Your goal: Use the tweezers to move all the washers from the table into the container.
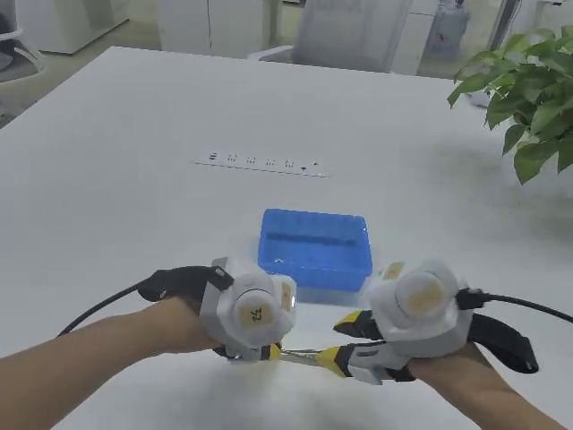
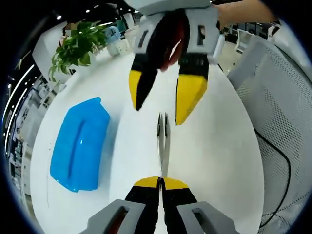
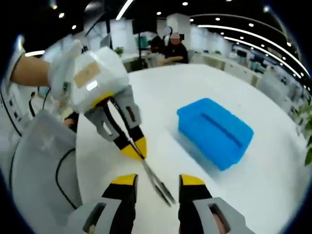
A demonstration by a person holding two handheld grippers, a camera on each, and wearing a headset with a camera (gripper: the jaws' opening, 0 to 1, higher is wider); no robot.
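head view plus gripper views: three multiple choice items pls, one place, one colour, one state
1. Where is the container from the grippers? A) beyond them on the table B) nearer than them C) lifted off the table
2. Container colour? A) red B) blue C) green
3. The right gripper is: A) shut on the container B) shut empty C) open
1 A, it sits past both grippers; 2 B, blue in every view; 3 C, jaws apart, flanking the tweezers that the left gripper clamps.
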